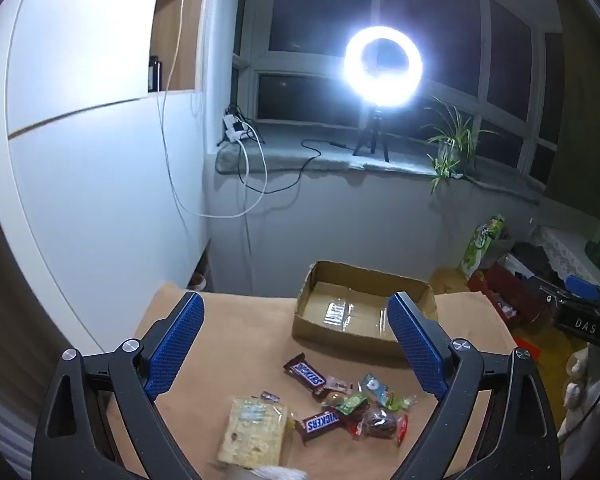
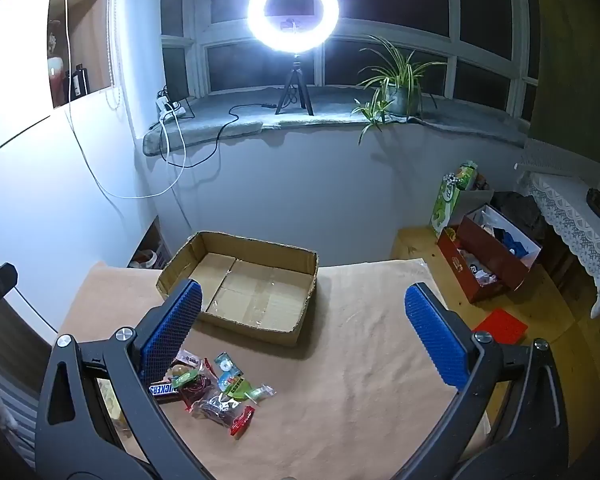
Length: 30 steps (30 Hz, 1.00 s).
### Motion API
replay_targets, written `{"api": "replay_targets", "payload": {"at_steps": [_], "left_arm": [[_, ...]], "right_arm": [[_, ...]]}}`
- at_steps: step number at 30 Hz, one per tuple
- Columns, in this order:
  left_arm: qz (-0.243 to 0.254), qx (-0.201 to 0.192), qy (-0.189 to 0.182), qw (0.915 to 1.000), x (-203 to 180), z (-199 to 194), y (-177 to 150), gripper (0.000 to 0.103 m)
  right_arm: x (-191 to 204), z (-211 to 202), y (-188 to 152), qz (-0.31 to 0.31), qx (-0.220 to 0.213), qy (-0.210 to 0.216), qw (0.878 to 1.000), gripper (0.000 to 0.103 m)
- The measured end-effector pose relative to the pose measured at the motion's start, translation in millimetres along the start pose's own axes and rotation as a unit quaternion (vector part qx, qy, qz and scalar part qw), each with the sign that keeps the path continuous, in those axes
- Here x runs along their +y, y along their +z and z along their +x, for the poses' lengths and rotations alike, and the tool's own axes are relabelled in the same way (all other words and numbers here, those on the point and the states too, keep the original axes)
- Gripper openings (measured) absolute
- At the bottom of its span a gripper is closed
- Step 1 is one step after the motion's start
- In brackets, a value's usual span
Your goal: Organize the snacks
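Snacks (image 1: 332, 412) lie heaped before empty box (image 2: 244, 280) — evidently staged for sorting. Left gripper (image 1: 296, 344) and right gripper (image 2: 304, 332) hover, jaws spread wide, gripping nothing.

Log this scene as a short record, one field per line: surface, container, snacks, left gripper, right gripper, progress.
surface: table under a tan cover
container: open cardboard box, nothing inside
snacks: two Snickers bars, a cracker pack, small wrapped candies, heaped on the cover in front of the box
left gripper: open, holding nothing, above the heap
right gripper: open, holding nothing
progress: no snack in the box yet
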<state>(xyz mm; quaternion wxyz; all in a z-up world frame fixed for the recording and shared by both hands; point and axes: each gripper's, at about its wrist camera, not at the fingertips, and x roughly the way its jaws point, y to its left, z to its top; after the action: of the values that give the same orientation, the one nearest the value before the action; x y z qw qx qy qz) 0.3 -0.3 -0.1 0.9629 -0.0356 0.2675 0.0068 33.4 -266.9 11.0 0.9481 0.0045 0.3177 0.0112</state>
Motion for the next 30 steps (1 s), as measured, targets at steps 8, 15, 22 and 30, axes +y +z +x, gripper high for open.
{"api": "replay_targets", "payload": {"at_steps": [8, 15, 22, 30], "left_arm": [[-0.029, 0.007, -0.002, 0.9996, 7, 2, -1, 0.093], [-0.032, 0.005, 0.011, 0.9994, 3, -2, -6, 0.093], [-0.034, 0.008, 0.009, 0.9993, 2, 0, -7, 0.093], [-0.034, 0.007, 0.006, 0.9994, 2, 0, -6, 0.093]], "right_arm": [[1, 1, -1, 0.005, 0.012, 0.005, 1.0, 0.103], [2, 1, -5, 0.003, 0.006, 0.005, 1.0, 0.103], [2, 1, -4, 0.002, 0.006, 0.005, 1.0, 0.103], [-3, 1, -6, 0.005, 0.004, 0.004, 1.0, 0.103]]}}
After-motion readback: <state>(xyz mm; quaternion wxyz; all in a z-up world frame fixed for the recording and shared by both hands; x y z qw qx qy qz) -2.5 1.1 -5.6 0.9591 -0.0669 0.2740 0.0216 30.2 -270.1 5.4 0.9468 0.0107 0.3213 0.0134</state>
